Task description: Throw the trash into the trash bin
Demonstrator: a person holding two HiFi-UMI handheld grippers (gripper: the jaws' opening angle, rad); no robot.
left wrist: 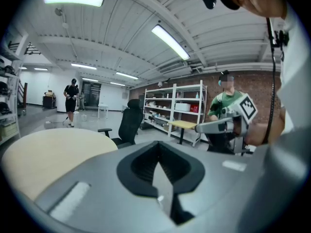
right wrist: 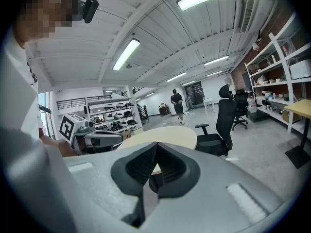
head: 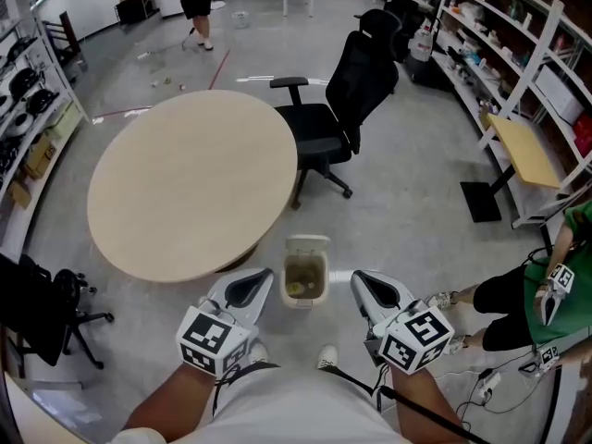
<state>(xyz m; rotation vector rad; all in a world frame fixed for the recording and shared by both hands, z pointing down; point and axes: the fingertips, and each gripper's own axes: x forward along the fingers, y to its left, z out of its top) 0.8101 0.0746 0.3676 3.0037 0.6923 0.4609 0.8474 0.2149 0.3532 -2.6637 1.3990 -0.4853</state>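
Note:
A small white trash bin [head: 306, 245] stands on the floor just past my feet, with yellowish trash [head: 295, 288] lying inside it. My left gripper [head: 253, 283] hovers at the bin's left side and my right gripper [head: 366, 283] at its right, both at about waist height and pointing forward. In the left gripper view the left gripper [left wrist: 158, 168] has its jaws together with nothing between them. The right gripper [right wrist: 152, 171] in the right gripper view looks the same, jaws together and empty. Neither gripper touches the bin.
A round beige table [head: 190, 181] stands ahead to the left, a black office chair [head: 344, 100] beyond the bin. Shelves [head: 518, 44] and a small yellow-topped desk [head: 524, 150] line the right side. A person in green [head: 553, 294] sits at right; another black chair [head: 46, 313] stands at left.

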